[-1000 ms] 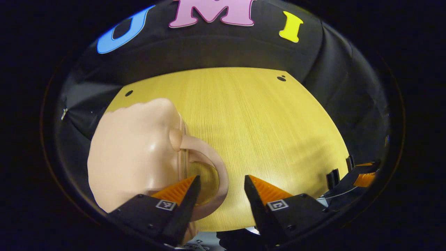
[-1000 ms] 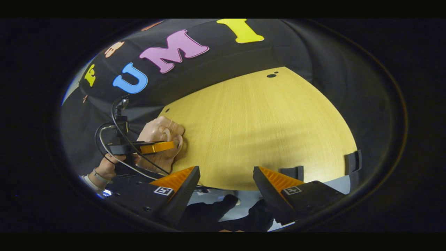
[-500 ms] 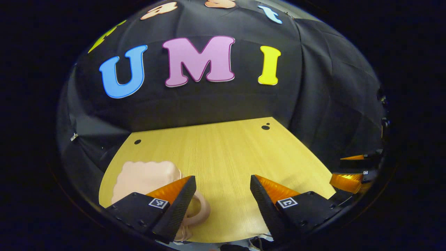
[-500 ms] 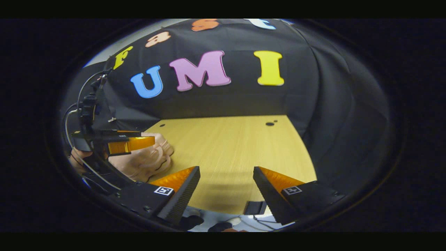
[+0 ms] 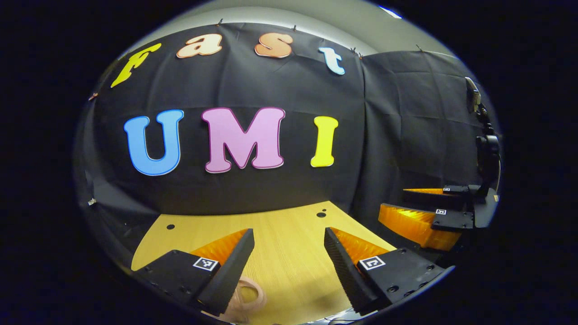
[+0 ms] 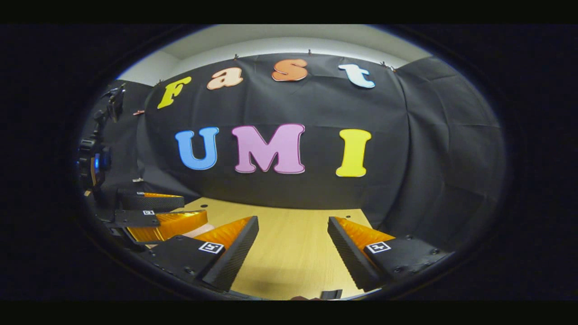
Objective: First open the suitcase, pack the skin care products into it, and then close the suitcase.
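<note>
Wooden surface [image 5: 289, 262] sits under both hand-held grippers, left [image 5: 289, 241] and right [image 6: 292, 228], each spread wide, gripping nothing; pink suitcase handle [image 5: 248, 295] below left.

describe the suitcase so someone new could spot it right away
Start from the yellow wooden table in front of the black cloth wall. At its near edge, just beside and below the left gripper, a pale pink looped handle pokes out: that belongs to the suitcase. It is the sole pink, rounded, glossy thing on the table.
</note>
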Available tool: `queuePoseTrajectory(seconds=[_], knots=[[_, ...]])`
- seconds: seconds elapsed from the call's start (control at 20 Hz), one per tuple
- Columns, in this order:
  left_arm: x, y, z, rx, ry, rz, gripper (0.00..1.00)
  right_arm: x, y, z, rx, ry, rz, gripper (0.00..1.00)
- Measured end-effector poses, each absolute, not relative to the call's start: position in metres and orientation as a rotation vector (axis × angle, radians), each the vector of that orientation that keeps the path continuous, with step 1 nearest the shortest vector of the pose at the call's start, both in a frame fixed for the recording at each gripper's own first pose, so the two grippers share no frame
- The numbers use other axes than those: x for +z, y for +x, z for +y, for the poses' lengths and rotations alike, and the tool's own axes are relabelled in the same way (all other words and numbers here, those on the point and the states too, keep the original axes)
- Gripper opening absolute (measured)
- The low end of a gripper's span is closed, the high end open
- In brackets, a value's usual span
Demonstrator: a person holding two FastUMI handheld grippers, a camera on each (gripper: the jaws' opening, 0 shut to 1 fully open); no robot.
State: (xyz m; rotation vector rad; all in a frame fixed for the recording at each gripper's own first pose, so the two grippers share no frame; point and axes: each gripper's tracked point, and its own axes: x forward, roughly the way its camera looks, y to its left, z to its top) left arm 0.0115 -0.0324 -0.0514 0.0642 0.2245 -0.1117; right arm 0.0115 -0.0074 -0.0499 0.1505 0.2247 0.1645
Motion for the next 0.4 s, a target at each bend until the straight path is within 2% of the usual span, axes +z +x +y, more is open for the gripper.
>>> queuePoseTrajectory(seconds=[0.35, 0.4], knots=[[-0.031, 0.012, -0.02, -0.154, 0.035, 0.171, 0.98, -0.014, 0.011, 0.006, 0.126, 0.095, 0.137, 0.98], [-0.027, 0.013, -0.019, -0.161, 0.028, 0.157, 0.98, -0.011, 0.011, 0.006, 0.121, 0.079, 0.127, 0.9]])
